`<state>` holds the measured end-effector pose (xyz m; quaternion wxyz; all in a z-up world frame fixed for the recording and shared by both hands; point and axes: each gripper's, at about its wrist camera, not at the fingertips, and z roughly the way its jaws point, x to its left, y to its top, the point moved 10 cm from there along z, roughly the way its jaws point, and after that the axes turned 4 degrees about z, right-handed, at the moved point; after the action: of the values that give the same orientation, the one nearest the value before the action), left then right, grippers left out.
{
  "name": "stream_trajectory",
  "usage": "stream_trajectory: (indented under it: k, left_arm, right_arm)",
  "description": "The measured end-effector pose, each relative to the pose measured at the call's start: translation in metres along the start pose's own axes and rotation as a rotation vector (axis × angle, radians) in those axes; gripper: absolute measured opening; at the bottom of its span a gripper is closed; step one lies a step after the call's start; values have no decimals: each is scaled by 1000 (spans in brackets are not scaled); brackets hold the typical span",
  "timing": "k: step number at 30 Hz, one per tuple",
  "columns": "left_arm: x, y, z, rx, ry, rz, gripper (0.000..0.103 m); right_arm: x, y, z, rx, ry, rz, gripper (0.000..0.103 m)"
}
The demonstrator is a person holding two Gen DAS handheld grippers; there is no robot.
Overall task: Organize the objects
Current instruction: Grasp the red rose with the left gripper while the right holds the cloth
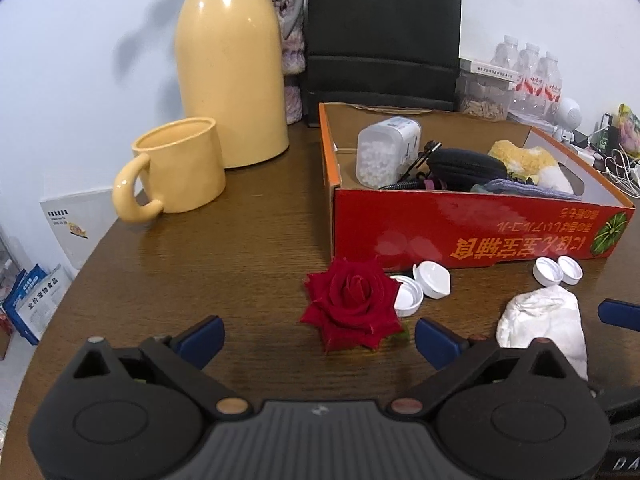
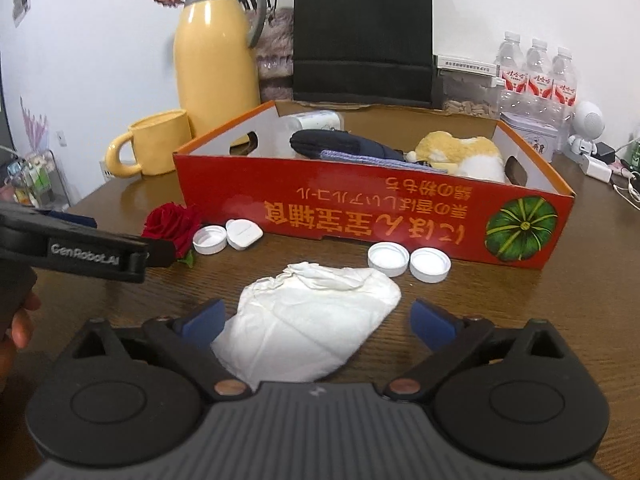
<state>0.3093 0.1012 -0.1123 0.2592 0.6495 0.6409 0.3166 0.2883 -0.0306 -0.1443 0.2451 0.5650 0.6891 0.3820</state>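
Table (image 1: 248, 248): dark wood, holds everything below.

Box (image 2: 360, 216): red cardboard, open top, far centre-right. Inside it a clear jar (image 1: 386, 152), a black pouch (image 1: 464, 166), a yellow-white plush (image 2: 460, 152) and a folded blue cloth. Black bag (image 1: 384, 32) stands upright behind the box.

Jug (image 1: 230, 72): tall, yellow, grey collar, far left. Mug (image 1: 176, 168) just beside it, nearer, handle toward the near left.

Left gripper (image 1: 318, 334): low over the near table, angled down and forward. Blue fingers (image 1: 202, 334) spread wide, nothing gripped. Seen from the right wrist view it enters from the left edge, with part of a hand (image 2: 18, 320) behind it.

Right gripper (image 2: 316, 320): also low, tilted down and forward, to the right of the left one. Jaws at full spread, pads not pressing on anything.

Tissue (image 2: 308, 320): crumpled, white, lying on the table between the right fingers (image 2: 202, 320), its near end under the gripper body; whether it touches the left pad I cannot tell.

Rose (image 1: 352, 304): red bloom flat on the table, between the left fingers and slightly ahead of them, apart from both pads.

Caps: two white ones (image 1: 420, 284) touching each other just right of the rose; two more (image 2: 408, 260) side by side before the box's near wall, beyond the tissue.
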Motion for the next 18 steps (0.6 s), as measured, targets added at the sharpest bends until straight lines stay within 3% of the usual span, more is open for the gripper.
stream_trajectory:
  k: [3, 4, 5, 7, 12, 14, 18]
  left_arm:
    - [-2, 3, 7, -5, -30, -6, 87]
    - [-4, 4, 9, -10, -49, -8, 76]
    - [-6, 3, 9, -13, -71, -7, 55]
    - [-9, 2, 9, -14, -116, -15, 38]
    - [-3, 3, -2, -57, -102, -41, 33]
    - [-1, 2, -8, -71, -87, -47, 32]
    - [-3, -1, -18, -88, -78, -42, 32]
  right_arm:
    - [3, 1, 9, 20, -20, -6, 103]
    - [3, 1, 12, 26, -27, -5, 103]
    - [4, 0, 15, 32, -31, -4, 103]
    - [6, -3, 21, 51, -40, -7, 103]
    - [6, -6, 23, 63, -37, -3, 101]
    - [7, -6, 19, 50, -32, -12, 88]
    - [11, -8, 12, 41, -12, -31, 80]
